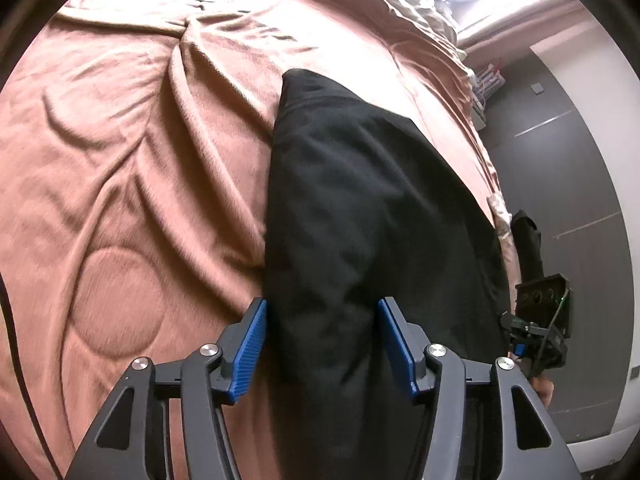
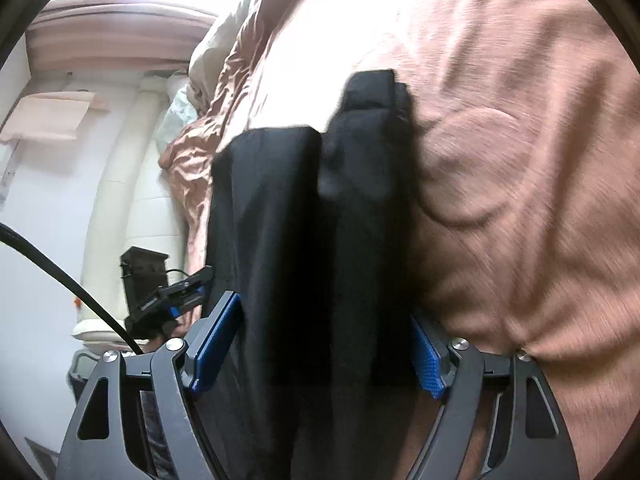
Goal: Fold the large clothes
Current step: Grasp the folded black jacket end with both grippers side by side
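A black garment [image 1: 360,200], folded into a long thick strip, lies lengthwise on the brown quilt [image 1: 140,160] and runs away from me to a narrow end. My left gripper [image 1: 322,320] has its blue pads [image 1: 250,344] on either side of the near end, with the cloth filling the gap. In the right wrist view the same garment [image 2: 280,220] hangs as two thick folds. My right gripper [image 2: 326,320] is shut on it, and the cloth overlaps its right pad [image 2: 430,364]. Each gripper's housing shows at the edge of the other's view.
The quilt [image 2: 520,160] covers a bed, with crumpled pale bedding [image 1: 420,12] at its far end. Grey floor [image 1: 568,184] runs along the bed's right edge. A cream padded headboard [image 2: 132,184] and a black cable [image 2: 72,280] are at the left of the right wrist view.
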The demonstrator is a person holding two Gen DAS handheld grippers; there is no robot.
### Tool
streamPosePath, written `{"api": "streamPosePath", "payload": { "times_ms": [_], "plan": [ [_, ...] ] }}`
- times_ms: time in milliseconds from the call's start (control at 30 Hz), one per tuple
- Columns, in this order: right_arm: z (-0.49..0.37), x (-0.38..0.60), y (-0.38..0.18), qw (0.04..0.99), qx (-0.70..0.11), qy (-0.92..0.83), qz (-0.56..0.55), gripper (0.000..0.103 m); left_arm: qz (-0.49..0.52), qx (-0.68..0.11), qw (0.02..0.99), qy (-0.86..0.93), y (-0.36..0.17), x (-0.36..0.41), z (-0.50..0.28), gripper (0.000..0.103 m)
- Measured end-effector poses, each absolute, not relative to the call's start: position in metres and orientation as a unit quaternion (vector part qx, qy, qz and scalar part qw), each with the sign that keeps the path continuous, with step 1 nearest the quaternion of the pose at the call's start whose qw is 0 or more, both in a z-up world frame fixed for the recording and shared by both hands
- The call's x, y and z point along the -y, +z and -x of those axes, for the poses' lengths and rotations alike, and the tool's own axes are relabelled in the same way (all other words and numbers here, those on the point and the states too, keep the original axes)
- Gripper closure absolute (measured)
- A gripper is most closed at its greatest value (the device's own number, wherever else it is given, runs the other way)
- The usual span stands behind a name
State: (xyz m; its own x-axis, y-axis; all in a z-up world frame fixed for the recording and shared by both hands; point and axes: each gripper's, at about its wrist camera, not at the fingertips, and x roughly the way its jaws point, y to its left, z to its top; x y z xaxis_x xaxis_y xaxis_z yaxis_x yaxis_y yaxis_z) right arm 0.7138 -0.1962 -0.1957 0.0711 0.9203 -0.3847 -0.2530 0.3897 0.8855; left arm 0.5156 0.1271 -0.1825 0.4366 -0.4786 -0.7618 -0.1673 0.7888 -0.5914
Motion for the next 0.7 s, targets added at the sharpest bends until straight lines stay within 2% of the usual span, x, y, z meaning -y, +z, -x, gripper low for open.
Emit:
{"api": "streamPosePath", "payload": {
  "times_ms": [100,133,167,200,267,333,367,467,700],
  "plan": [
    [-0.729,0.182,-0.199,0.649,-0.515,0.451,-0.331,0.027,0.308,-0.523,0.789,-0.093,-0.184,-0.124,-0.528,0.044],
    [-0.733,0.179,-0.200,0.653,-0.515,0.447,-0.331,0.035,0.308,-0.524,0.789,-0.090,-0.185,-0.124,-0.532,0.043],
    [-0.734,0.178,-0.201,0.658,-0.517,0.440,-0.326,0.050,0.308,-0.522,0.791,-0.083,-0.185,-0.123,-0.535,0.044],
    [-0.732,0.180,-0.202,0.662,-0.519,0.434,-0.321,0.058,0.307,-0.520,0.794,-0.076,-0.184,-0.121,-0.535,0.045],
    [-0.728,0.176,-0.198,0.677,-0.514,0.427,-0.308,0.073,0.281,-0.519,0.804,-0.068,-0.177,-0.111,-0.536,0.058],
    [-0.719,0.174,-0.187,0.694,-0.502,0.424,-0.294,0.082,0.258,-0.513,0.816,-0.068,-0.165,-0.102,-0.533,0.071],
    [-0.714,0.174,-0.179,0.694,-0.493,0.431,-0.298,0.085,0.255,-0.510,0.819,-0.070,-0.158,-0.100,-0.530,0.076],
    [-0.697,0.169,-0.153,0.717,-0.467,0.435,-0.279,0.088,0.255,-0.498,0.825,-0.073,-0.136,-0.099,-0.521,0.082],
    [-0.643,0.173,-0.107,0.748,-0.415,0.446,-0.264,0.089,0.254,-0.441,0.856,-0.090,-0.066,-0.093,-0.478,0.084]
  ]
}}
